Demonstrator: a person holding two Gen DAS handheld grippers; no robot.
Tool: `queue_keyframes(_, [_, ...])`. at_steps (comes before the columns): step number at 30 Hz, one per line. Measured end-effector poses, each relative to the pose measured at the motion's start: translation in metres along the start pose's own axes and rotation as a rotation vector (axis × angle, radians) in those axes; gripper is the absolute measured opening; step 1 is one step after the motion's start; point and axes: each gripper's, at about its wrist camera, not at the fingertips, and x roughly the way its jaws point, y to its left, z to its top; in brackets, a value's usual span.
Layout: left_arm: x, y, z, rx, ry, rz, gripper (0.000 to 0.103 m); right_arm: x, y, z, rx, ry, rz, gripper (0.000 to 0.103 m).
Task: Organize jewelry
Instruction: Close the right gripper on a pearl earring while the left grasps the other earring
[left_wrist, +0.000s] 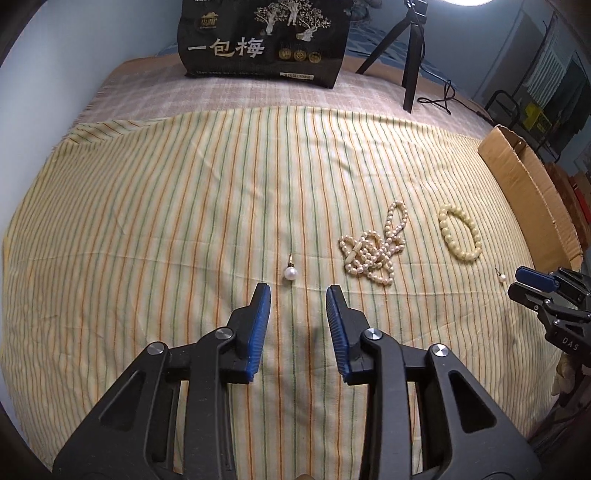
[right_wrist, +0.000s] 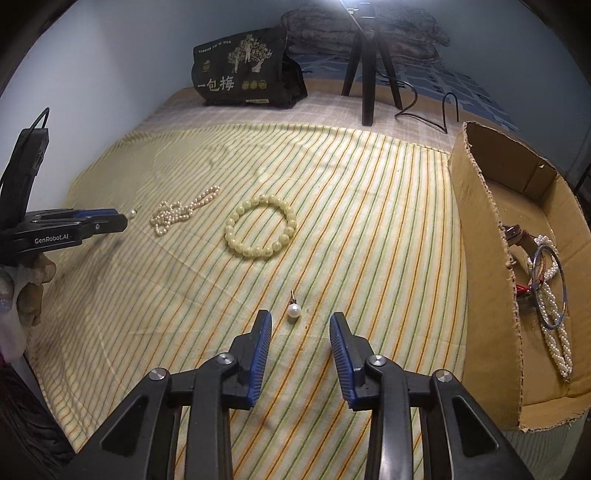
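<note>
Striped cloth (left_wrist: 166, 206) over bed, blue wall behind. Both jaws apart, empty; a pearl earring (left_wrist: 290, 272) just ahead of left jaws, another (right_wrist: 294, 310) ahead of right jaws. Cardboard box (right_wrist: 480, 258) contents partly hidden.

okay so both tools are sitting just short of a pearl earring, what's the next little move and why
Probably ease each tool forward and down until its pearl sits between the pads, then close. The left tool is open, with the left pearl earring lying just beyond its tips; the right tool is open, its own pearl earring barely at its tips, untouched.
</note>
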Motion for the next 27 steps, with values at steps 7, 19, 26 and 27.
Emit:
queue_keyframes(7, [0.007,-0.003,0.006,0.004,-0.004,0.011,0.032,0.003,0.003,0.002,-0.015,0.000,-0.006,0.031])
queue_keyframes(19, [0.014,0.000,0.008,0.006,-0.001,0.018,0.026,0.008,0.002,0.004,-0.012,0.005,-0.002,0.028])
queue_keyframes(26, [0.017,-0.002,0.009,0.021,0.001,0.026,0.021,0.014,0.009,0.006,-0.043,0.015,-0.007,0.022])
queue_keyframes(27, [0.018,-0.002,0.009,0.022,0.002,0.026,0.021,0.016,0.010,0.006,-0.051,0.019,-0.014,0.022])
